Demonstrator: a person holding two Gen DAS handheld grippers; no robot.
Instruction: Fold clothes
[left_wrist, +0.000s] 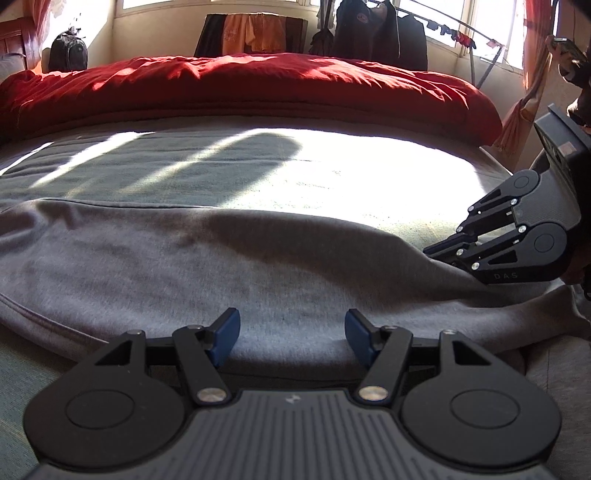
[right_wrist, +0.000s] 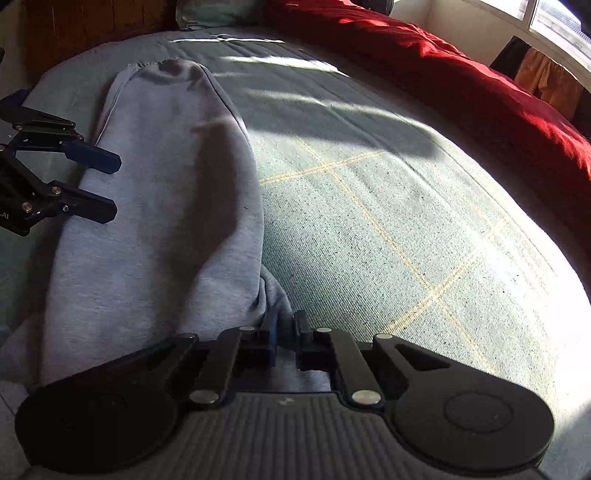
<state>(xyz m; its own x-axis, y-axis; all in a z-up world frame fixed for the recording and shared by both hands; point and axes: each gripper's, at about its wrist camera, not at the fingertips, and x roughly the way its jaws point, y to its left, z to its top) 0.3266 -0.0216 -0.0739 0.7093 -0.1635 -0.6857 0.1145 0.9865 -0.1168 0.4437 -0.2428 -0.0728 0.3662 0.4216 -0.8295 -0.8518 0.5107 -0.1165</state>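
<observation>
Left wrist view: left gripper (left_wrist: 291, 338) spread wide, empty, hovering over the near edge of the grey sweatpants (left_wrist: 207, 273) stretched across ahead of the jaws; right gripper (left_wrist: 448, 256) off to the right, nipping the cloth's edge; beyond, red duvet (left_wrist: 258, 88), backpack (left_wrist: 68, 50), hanging clothes (left_wrist: 373, 29). Right wrist view: jaws nearly pressed together, pinching a grey fold; one leg running ahead and left to its cuff; checked sheet (right_wrist: 388, 206) ahead and right.
</observation>
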